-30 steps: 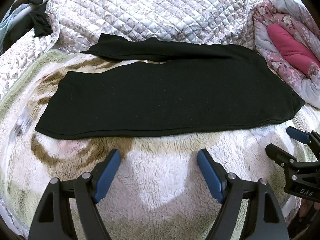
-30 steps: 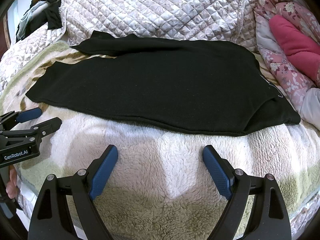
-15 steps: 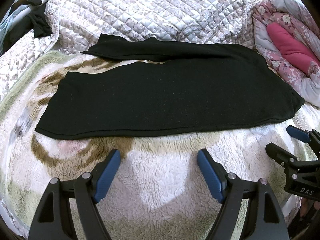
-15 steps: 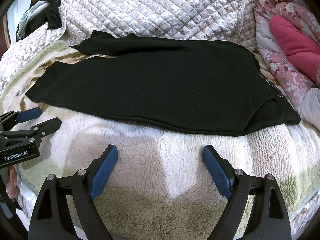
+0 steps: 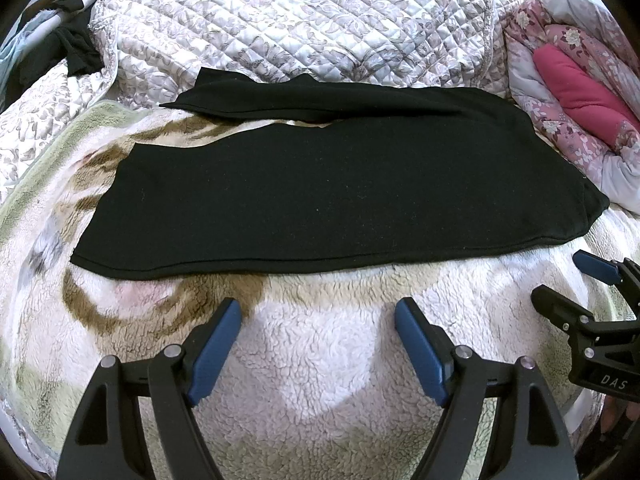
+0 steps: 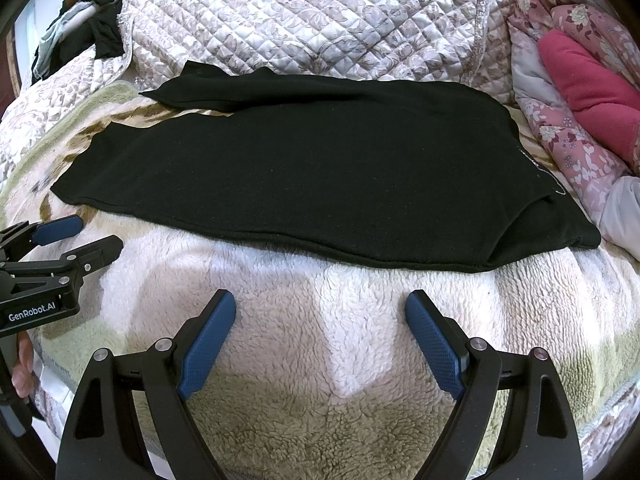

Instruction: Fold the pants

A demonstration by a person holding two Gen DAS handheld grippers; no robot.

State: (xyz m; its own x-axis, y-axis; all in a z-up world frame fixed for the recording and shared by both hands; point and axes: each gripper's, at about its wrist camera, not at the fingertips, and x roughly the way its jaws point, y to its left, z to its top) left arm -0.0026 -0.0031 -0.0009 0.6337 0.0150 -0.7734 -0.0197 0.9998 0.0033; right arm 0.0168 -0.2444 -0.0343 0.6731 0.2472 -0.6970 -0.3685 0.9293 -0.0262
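Observation:
Black pants (image 5: pixel 340 196) lie flat across a fleece blanket on a bed, waist to the right, leg ends to the left; they also show in the right wrist view (image 6: pixel 320 176). The two legs lie apart, the far leg (image 5: pixel 304 98) angled toward the back left. My left gripper (image 5: pixel 318 310) is open and empty over the blanket, just short of the pants' near edge. My right gripper (image 6: pixel 320 304) is open and empty, near the edge further right. Each gripper shows in the other's view: right (image 5: pixel 568 280), left (image 6: pixel 94 232).
A fleece blanket (image 5: pixel 320 360) with brown and green pattern covers the bed. A quilted cover (image 5: pixel 300 20) is heaped behind the pants. A pink floral quilt with a red roll (image 5: pixel 580 92) lies at the right. Dark clothes (image 5: pixel 76 48) hang at the back left.

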